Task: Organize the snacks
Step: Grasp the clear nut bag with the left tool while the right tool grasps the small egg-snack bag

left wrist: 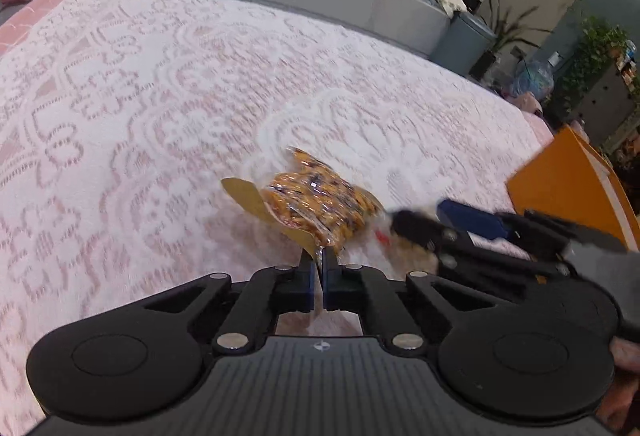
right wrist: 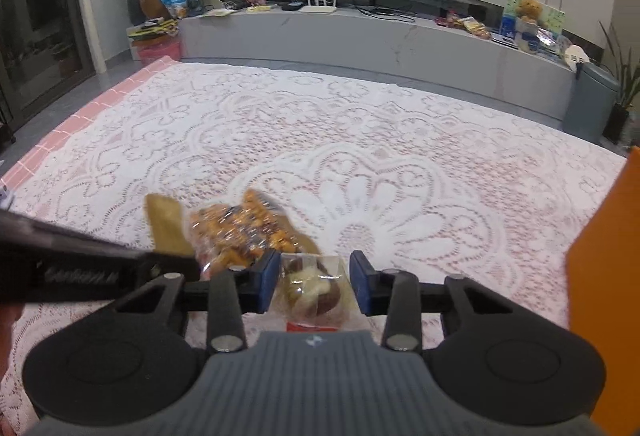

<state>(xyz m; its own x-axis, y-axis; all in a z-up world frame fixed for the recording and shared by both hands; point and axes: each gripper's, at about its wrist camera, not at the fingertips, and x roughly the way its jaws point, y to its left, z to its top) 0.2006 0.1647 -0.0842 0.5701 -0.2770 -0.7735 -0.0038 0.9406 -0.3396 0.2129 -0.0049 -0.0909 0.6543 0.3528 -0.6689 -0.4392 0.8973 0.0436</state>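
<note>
The left gripper (left wrist: 319, 256) is clamped on the edge of the orange snack bag (left wrist: 316, 202) at lower centre; just right, the right gripper (right wrist: 314, 276) stands open around the small pastry packet (right wrist: 314, 292), pads not touching, its length running toward the camera

- Both views are lit evenly by soft indoor light; shadows on the lace cloth (right wrist: 360, 140) are faint.
- Left wrist view: streaky motion blur smears the cloth pattern and the right gripper (left wrist: 420, 226).
- Right wrist view is sharper; ceiling lamps reflect in the dark glass door (right wrist: 36, 16).
- Fisheye distortion bends the grey ledge (right wrist: 380, 36) and darkens the corners.
</note>
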